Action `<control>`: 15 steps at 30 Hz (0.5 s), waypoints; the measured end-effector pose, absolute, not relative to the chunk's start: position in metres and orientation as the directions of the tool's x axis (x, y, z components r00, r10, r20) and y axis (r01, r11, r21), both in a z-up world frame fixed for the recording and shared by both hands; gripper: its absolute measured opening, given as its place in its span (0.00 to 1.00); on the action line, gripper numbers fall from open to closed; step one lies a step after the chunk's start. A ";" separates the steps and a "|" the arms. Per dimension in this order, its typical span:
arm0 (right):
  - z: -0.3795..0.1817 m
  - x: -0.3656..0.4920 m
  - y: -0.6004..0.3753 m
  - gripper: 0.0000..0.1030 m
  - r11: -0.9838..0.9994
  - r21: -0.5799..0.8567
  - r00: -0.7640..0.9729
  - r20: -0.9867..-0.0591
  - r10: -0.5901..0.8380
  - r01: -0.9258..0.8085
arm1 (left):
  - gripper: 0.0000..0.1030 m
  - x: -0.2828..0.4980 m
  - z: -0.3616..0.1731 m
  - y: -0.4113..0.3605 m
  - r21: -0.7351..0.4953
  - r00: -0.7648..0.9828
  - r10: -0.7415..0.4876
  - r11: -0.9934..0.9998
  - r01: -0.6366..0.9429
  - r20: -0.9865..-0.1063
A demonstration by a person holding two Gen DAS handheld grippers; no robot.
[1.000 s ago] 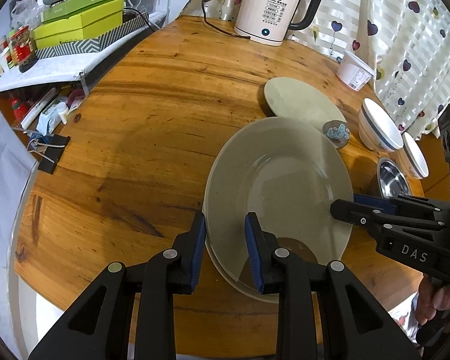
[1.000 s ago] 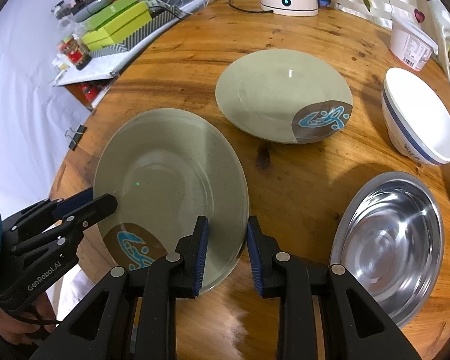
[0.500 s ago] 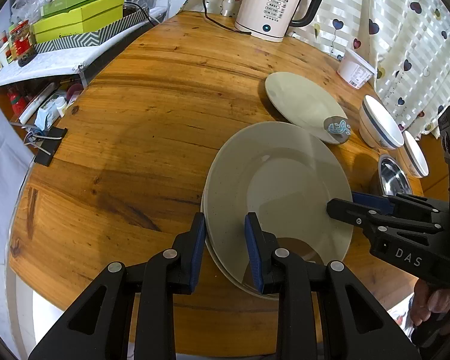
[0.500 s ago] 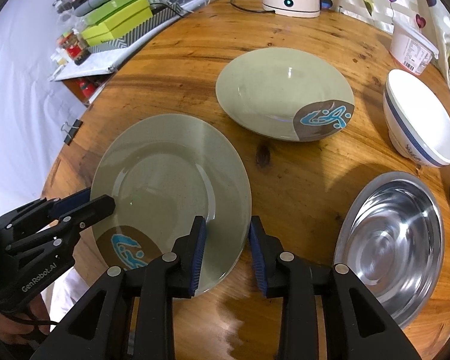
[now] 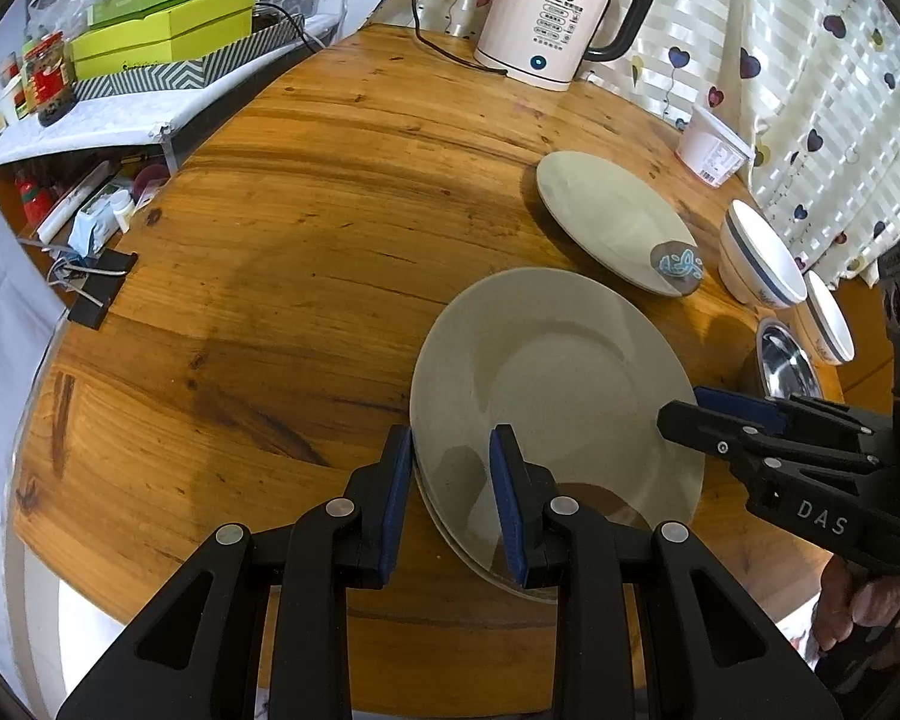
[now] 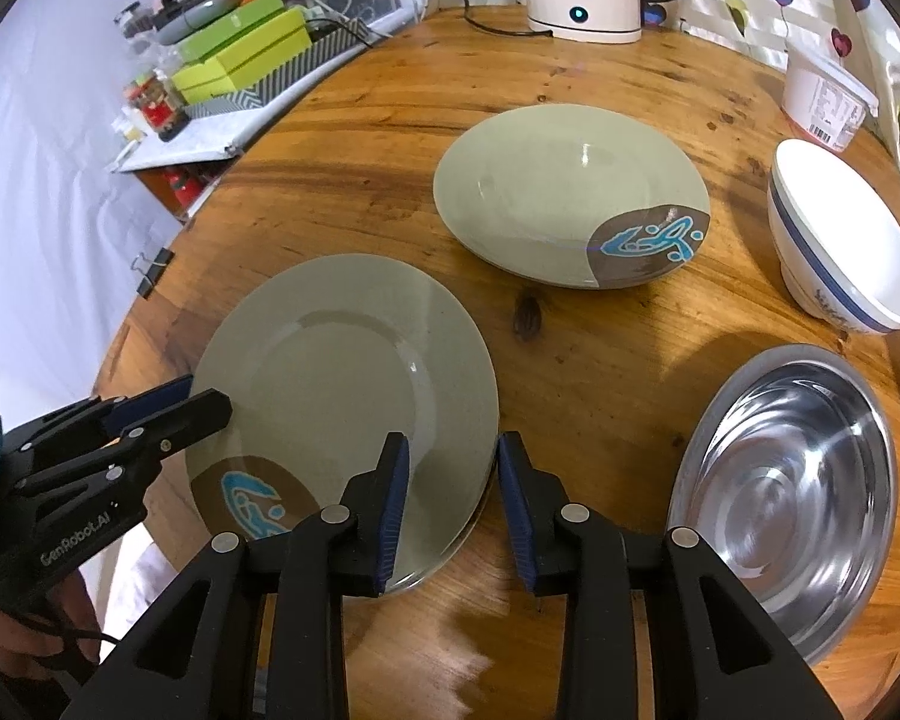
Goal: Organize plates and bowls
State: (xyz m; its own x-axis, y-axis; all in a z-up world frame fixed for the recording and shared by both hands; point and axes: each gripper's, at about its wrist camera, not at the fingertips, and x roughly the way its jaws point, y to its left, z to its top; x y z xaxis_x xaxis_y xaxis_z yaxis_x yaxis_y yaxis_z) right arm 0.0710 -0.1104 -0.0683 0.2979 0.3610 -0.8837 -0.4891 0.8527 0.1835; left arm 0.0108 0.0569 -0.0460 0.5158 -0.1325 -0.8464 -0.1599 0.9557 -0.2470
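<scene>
Gripping the plate [image 5: 558, 372] rim, left claw [image 5: 450, 441]; right claw [image 6: 450, 447] loose astride it

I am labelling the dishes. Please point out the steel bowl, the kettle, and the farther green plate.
steel bowl [image 6: 792, 498]: right wrist view, inner bottom.
kettle [image 5: 546, 30]: left wrist view, white body near the printed panel.
farther green plate [image 6: 546, 192]: right wrist view, plain green centre.

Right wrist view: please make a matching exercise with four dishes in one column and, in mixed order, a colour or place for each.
1. steel bowl
2. white bowl
3. far plate
4. near plate

a. blue stripe round the rim
b. between both pairs of jaws
c. shiny, at the right of the near plate
d. nearest the kettle

Pairs: 1-c, 2-a, 3-d, 4-b
</scene>
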 end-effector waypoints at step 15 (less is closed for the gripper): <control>-0.066 0.068 -0.114 0.30 0.837 0.204 0.324 -0.855 0.405 -0.507 | 0.29 0.017 -0.048 0.060 -0.264 0.523 -0.147 0.952 -0.157 -0.840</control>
State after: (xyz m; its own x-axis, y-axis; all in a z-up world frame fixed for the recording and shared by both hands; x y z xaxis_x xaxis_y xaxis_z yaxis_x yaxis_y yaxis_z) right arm 0.0683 -0.1138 -0.0663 0.3237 0.4048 -0.8552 -0.5075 0.8371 0.2042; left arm 0.0167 0.0599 -0.0484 0.5229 -0.1468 -0.8396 -0.1569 0.9516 -0.2641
